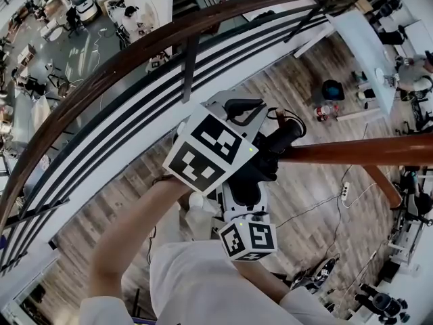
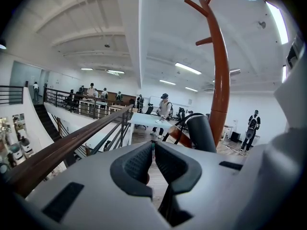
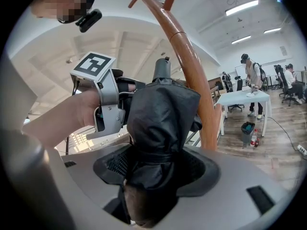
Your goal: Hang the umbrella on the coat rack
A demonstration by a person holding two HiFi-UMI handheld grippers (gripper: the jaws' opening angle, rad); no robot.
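The folded black umbrella stands upright between the jaws of my right gripper, which is shut on its fabric body. Its black handle rises beside the brown wooden coat rack. My left gripper is shut, and a thin black strap loop runs from the handle to its tips. In the head view the left gripper and the right gripper hold the umbrella against the rack's pole. The rack's pegs branch off higher up.
A brown wooden handrail on black bars runs close on the left, with a lower floor beyond it. A white table, a bin and people stand further back. Cables lie on the wood floor.
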